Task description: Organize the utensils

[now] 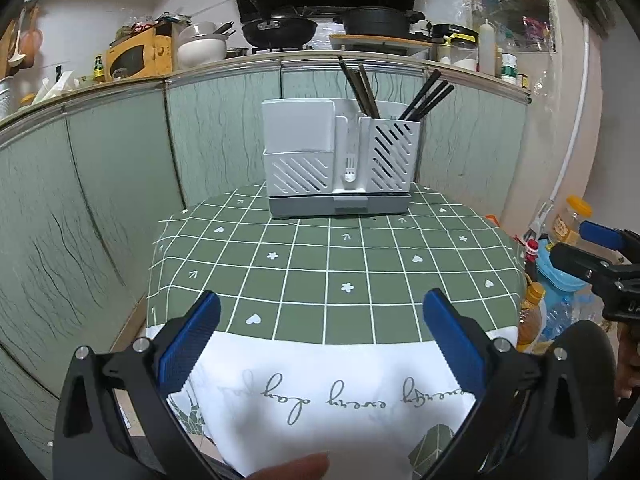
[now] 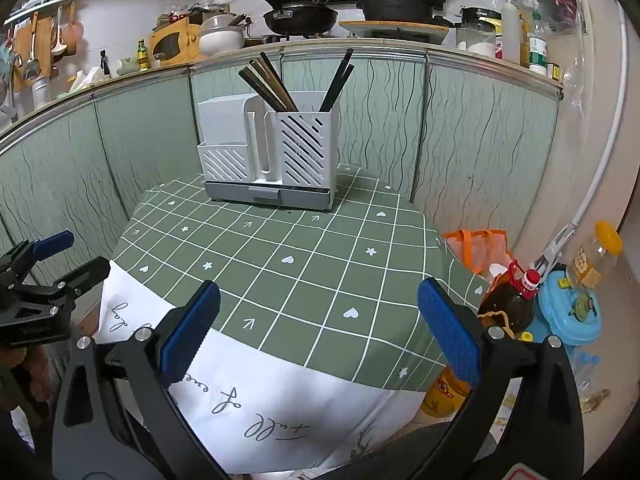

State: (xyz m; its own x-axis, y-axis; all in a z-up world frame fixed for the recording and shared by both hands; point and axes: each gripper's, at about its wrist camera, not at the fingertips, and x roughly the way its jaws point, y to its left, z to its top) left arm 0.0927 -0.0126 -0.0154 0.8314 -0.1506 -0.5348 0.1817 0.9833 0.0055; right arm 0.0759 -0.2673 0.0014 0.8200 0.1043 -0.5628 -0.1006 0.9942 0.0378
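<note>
A white utensil holder (image 1: 340, 156) on a grey base stands at the far side of the green checked tablecloth (image 1: 312, 264); it also shows in the right wrist view (image 2: 272, 152). Dark chopsticks (image 1: 364, 88) stand in its right slotted compartment, some leaning left, some leaning right (image 2: 272, 84). My left gripper (image 1: 322, 332) is open and empty above the table's near edge. My right gripper (image 2: 320, 320) is open and empty, also near the front edge. Each gripper shows at the side of the other's view: right gripper (image 1: 600, 256), left gripper (image 2: 48, 264).
Green cabinet panels (image 1: 120, 184) wall the table's back and left. Right of the table on the floor stand oil bottles (image 2: 508, 300), a blue container (image 2: 568, 308), an orange bag (image 2: 480, 248). The counter above holds pans (image 1: 280, 30) and jars.
</note>
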